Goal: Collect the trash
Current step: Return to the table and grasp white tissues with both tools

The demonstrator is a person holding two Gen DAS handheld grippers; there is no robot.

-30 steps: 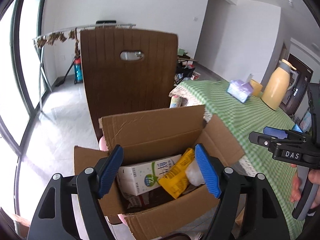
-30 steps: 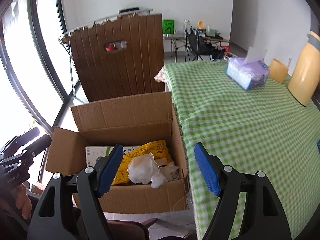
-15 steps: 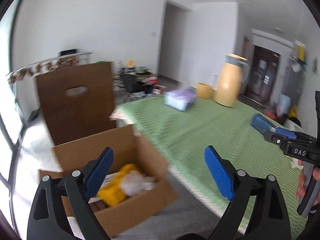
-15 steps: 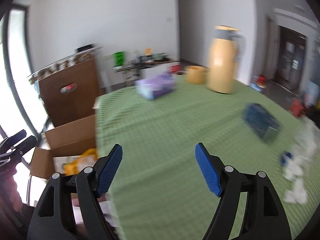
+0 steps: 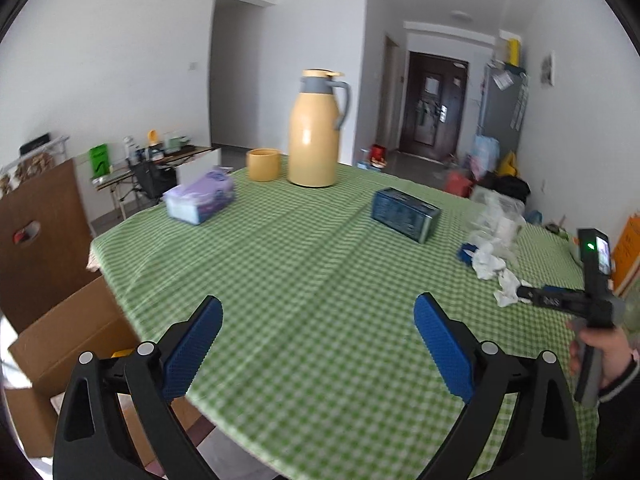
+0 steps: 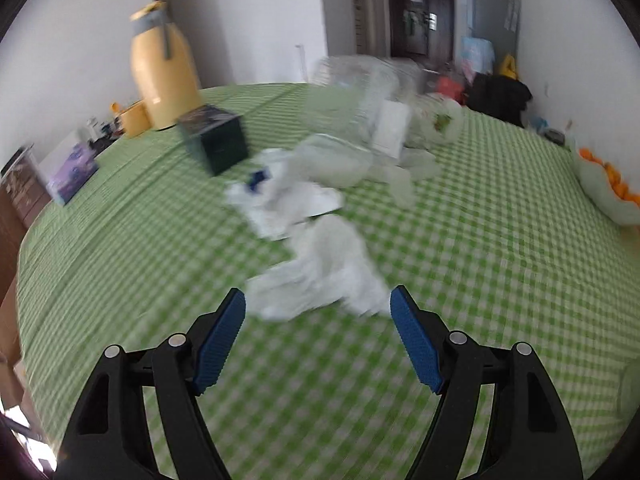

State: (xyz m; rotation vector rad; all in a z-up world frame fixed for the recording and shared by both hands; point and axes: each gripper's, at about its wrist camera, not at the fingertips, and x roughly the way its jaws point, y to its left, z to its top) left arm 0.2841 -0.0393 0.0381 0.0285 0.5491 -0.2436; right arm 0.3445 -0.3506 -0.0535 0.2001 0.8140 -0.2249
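Note:
Crumpled white tissues [image 6: 324, 276] lie on the green checked tablecloth [image 6: 480, 240], just beyond the tips of my right gripper [image 6: 319, 296], which is open and holds nothing. More tissue, a small blue scrap [image 6: 258, 178] and clear plastic wrapping [image 6: 352, 100] lie behind, blurred. In the left wrist view the same pile [image 5: 490, 264] sits at the right, with the right gripper [image 5: 524, 293] beside it. My left gripper [image 5: 318, 304] hangs over bare cloth, its jaws opening, nothing between them. The cardboard trash box [image 5: 68, 336] stands below the table's left edge.
A yellow thermos jug [image 5: 316, 132], a yellow cup [image 5: 263, 165], a purple tissue pack [image 5: 200, 198] and a dark blue box [image 5: 404, 214] stand on the far part of the table. A bowl of oranges [image 6: 608, 188] sits at the right edge. A brown chair back [image 5: 36, 236] is behind the box.
Both grippers have swung from above the cardboard box to over the table. The left jaws stand wider. The right gripper now faces the tissue pile closely.

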